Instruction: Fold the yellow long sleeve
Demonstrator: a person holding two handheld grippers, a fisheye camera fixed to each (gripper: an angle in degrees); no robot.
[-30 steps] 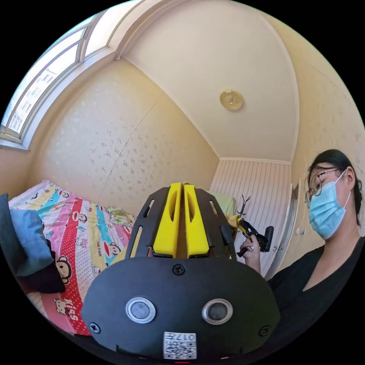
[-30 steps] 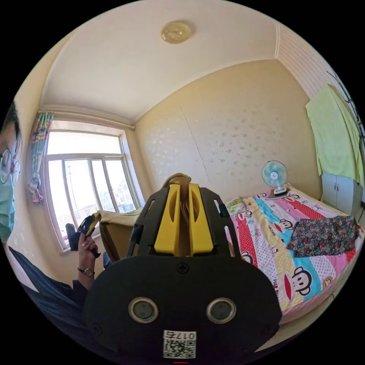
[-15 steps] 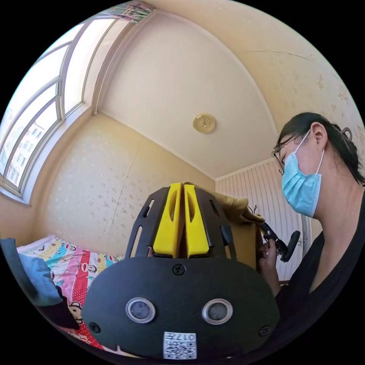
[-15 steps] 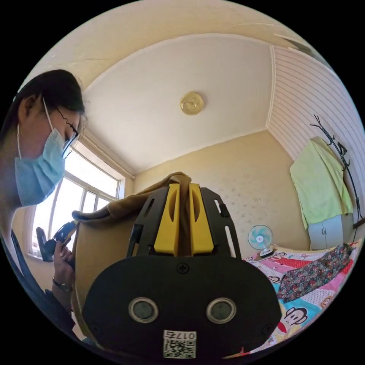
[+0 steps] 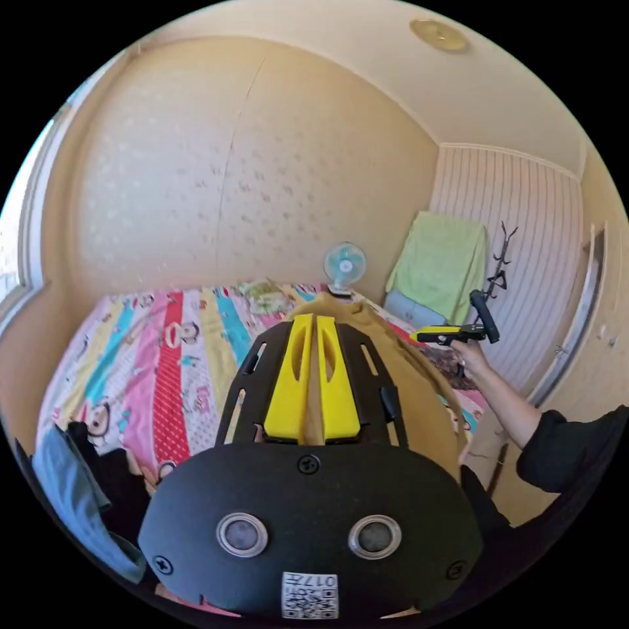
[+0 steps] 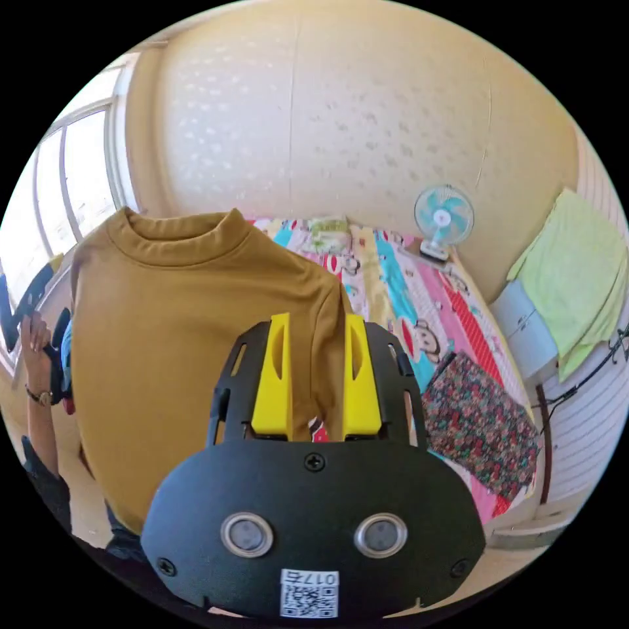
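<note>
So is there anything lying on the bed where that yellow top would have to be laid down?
The yellow top hangs in the air from both grippers. On the bed a dark flowered cloth lies near the right edge and a fan stands at the far end; the striped middle looks free.

shirt (image 6: 177, 327) hangs before the bed (image 6: 419, 288), fan (image 6: 443, 219) behind.

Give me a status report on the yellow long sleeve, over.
Left gripper shut on yellow long sleeve. Right gripper jaws apart, shoulder cloth between them. Shirt held up over the bed. Floral garment lies on it.
</note>
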